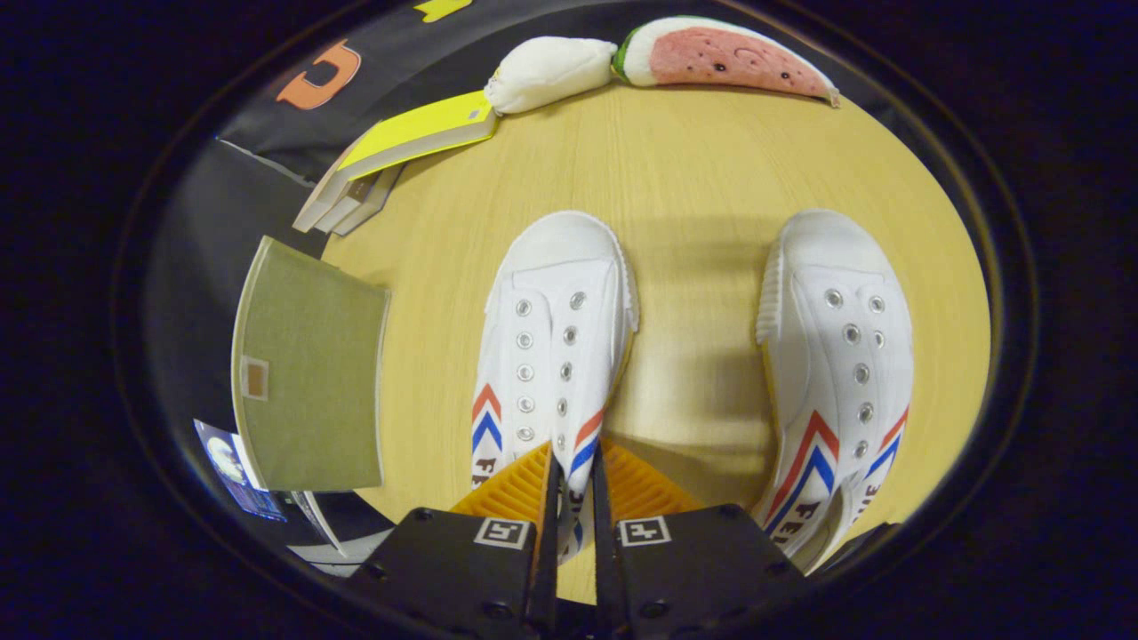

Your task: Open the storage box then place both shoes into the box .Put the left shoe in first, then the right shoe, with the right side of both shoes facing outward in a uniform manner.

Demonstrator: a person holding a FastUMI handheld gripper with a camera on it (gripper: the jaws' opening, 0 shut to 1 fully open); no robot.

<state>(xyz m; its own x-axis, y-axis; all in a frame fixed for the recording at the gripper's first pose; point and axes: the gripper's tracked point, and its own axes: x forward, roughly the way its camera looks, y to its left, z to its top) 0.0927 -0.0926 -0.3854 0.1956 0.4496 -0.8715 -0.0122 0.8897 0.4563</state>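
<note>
White canvas shoe (553,356) clamped at its heel wall in my gripper (573,484), toe pointing to twelve o'clock, its mate (836,373) at two.

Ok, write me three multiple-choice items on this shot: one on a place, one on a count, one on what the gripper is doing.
1. Where does the green box stand?
A. Between the two shoes
B. At the table's edge, beside the shoe in the gripper, on the side away from the other shoe
C. Against the watermelon toy

2. How many white shoes are on the table?
A. One
B. Two
C. Three

3. What is the gripper doing?
A. Its fingers pinch the side wall of one shoe near its opening
B. It hangs open over bare table
C. It presses on the yellow book

Answers: 1 B, the box sits beside the gripped shoe, opposite the other shoe. 2 B, two shoes lie side by side, toes pointing away. 3 A, both fingers close on that shoe's canvas.
</note>
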